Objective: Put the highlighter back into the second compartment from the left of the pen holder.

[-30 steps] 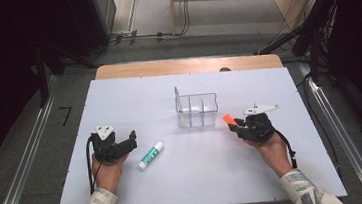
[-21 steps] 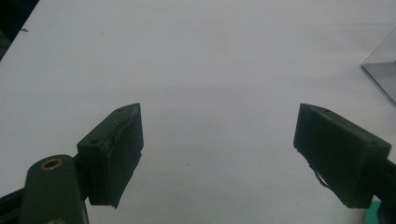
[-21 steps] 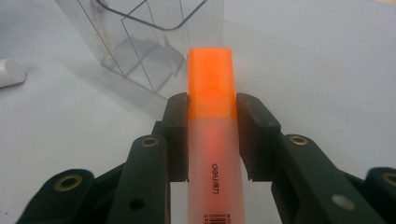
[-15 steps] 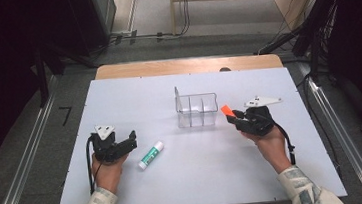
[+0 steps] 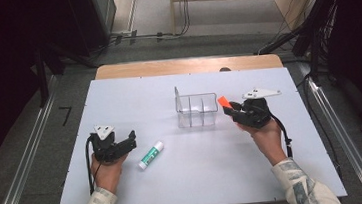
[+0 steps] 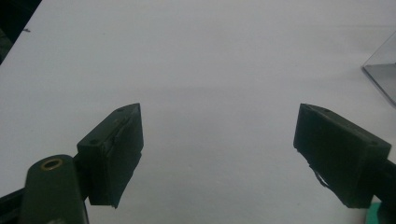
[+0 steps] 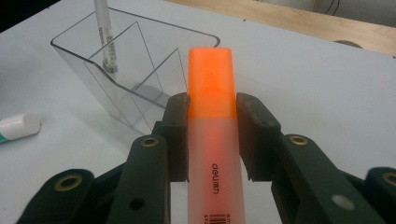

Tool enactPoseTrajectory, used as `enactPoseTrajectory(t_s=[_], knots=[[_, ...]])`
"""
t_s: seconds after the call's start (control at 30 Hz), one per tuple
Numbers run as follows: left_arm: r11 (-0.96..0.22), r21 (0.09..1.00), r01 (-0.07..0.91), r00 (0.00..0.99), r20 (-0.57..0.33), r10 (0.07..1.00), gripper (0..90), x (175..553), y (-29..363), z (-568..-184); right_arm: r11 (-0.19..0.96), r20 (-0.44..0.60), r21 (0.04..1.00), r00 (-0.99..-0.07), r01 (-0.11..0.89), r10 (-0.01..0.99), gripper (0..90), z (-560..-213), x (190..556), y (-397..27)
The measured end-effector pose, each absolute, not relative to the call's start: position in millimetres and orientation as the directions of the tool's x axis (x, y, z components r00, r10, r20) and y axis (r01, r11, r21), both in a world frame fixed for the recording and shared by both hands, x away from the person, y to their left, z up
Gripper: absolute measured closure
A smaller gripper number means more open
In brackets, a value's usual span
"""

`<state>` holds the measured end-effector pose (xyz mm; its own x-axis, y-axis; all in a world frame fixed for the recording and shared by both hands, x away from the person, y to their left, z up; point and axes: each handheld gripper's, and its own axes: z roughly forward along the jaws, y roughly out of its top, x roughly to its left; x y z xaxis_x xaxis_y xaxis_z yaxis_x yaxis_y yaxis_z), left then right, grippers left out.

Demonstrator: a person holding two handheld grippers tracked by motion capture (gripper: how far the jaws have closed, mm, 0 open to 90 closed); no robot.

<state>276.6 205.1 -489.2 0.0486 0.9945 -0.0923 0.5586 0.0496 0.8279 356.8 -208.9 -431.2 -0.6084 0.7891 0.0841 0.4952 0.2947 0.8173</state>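
My right gripper (image 7: 211, 140) is shut on an orange highlighter (image 7: 212, 112), whose cap points toward a clear plastic organizer (image 7: 135, 70). In the high view that gripper (image 5: 231, 110) sits just right of the organizer (image 5: 196, 111), with the highlighter (image 5: 223, 101) near the organizer's right wall. A white pen (image 7: 105, 35) stands in the organizer's far compartment. A green and white glue stick (image 5: 151, 154) lies on the table right of my left gripper (image 5: 130, 139). In its own view my left gripper (image 6: 219, 158) is open, nothing between its jaws.
The white tabletop (image 5: 176, 183) spans most of the high view, with a wooden strip (image 5: 185, 66) along its far edge. Dark equipment and cables lie on the floor beyond. The organizer's corner (image 6: 383, 74) shows at the right edge of the left gripper view.
My right gripper has carried the highlighter a little forward and up toward the organizer. The left gripper and glue stick have stayed put.
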Motion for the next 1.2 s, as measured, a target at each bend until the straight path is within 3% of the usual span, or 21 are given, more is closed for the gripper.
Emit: enactPoseTrajectory(t_s=[1.2], knots=[[0.051, 0.828, 0.559, 0.047, -0.093, 0.995, 15.9, 276.9, 205.9, -489.5, 0.281, 0.09, 0.846, -0.642, 0.453, 0.762, 64.6, -413.7, 380.6, -156.9]])
